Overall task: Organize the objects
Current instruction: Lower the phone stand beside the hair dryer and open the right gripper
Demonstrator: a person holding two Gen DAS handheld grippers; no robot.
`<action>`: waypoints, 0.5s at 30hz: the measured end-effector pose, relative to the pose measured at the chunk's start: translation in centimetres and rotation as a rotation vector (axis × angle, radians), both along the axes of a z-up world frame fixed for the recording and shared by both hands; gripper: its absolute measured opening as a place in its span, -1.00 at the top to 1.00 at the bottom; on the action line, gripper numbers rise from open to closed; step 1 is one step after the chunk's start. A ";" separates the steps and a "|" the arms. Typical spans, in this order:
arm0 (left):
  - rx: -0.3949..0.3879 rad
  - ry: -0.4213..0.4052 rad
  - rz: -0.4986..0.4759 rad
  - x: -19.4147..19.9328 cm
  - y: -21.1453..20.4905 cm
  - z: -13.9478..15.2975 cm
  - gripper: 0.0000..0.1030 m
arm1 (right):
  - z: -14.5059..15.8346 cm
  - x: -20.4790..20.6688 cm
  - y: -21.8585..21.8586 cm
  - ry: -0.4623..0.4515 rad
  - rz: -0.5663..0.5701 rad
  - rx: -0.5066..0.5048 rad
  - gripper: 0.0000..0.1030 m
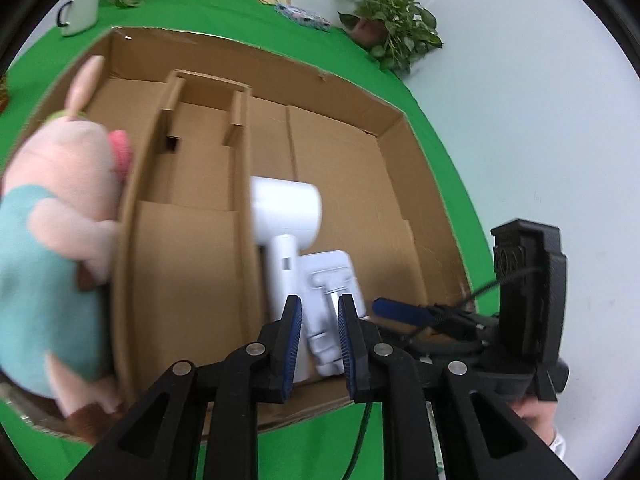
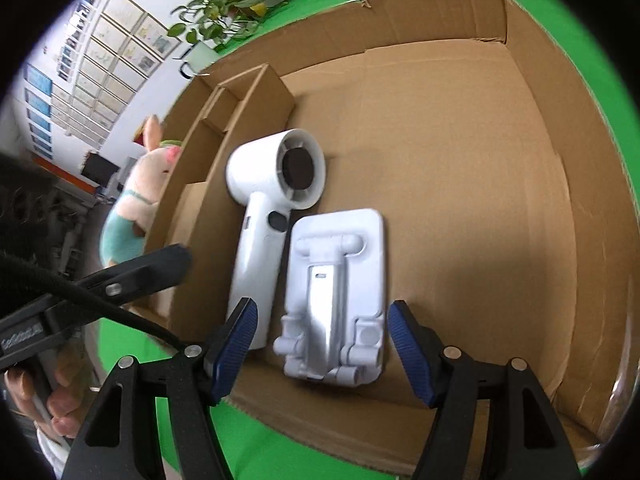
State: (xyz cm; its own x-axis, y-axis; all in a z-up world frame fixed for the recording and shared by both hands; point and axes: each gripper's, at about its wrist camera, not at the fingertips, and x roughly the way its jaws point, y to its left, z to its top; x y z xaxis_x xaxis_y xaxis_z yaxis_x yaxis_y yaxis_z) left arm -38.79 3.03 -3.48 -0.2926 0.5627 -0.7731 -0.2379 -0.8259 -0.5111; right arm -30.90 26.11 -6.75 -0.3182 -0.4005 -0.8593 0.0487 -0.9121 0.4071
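Cardboard box [image 2: 532, 128] is set on a green cloth [image 1: 440, 184]. Inside it, a white dryer [image 2: 264, 216] and a white stand [image 2: 340, 292] are laid side by side next to a divider [image 1: 188, 216]. A plush pig [image 1: 56, 216] is seen outside the box's left wall. The left gripper [image 1: 319, 332] is nearly closed, with nothing gripped. The right gripper [image 2: 320, 344] is held open above the stand, apart from it.

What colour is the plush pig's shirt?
Teal; the plush pig's shirt shows best in the left wrist view.
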 end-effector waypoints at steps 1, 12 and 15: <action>-0.002 0.001 0.003 0.2 -0.4 0.0 0.68 | -0.3 -0.2 -0.3 -0.011 0.004 0.015 -0.31; -0.021 -0.005 0.020 0.9 -2.7 -2.0 0.68 | -0.8 -0.6 -1.1 -0.032 -0.069 0.144 0.13; -0.030 -0.003 0.014 1.4 -2.7 -2.5 0.68 | -0.8 -0.6 -1.2 -0.048 -0.100 0.141 0.13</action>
State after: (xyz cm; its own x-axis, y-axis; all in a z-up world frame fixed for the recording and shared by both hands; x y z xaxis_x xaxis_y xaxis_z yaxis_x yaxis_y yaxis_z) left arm -37.38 0.38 -5.96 -0.2981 0.5347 -0.7907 -0.2245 -0.8444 -0.4864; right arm -31.48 24.90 -7.53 -0.3072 -0.2432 -0.9200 -0.0612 -0.9598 0.2741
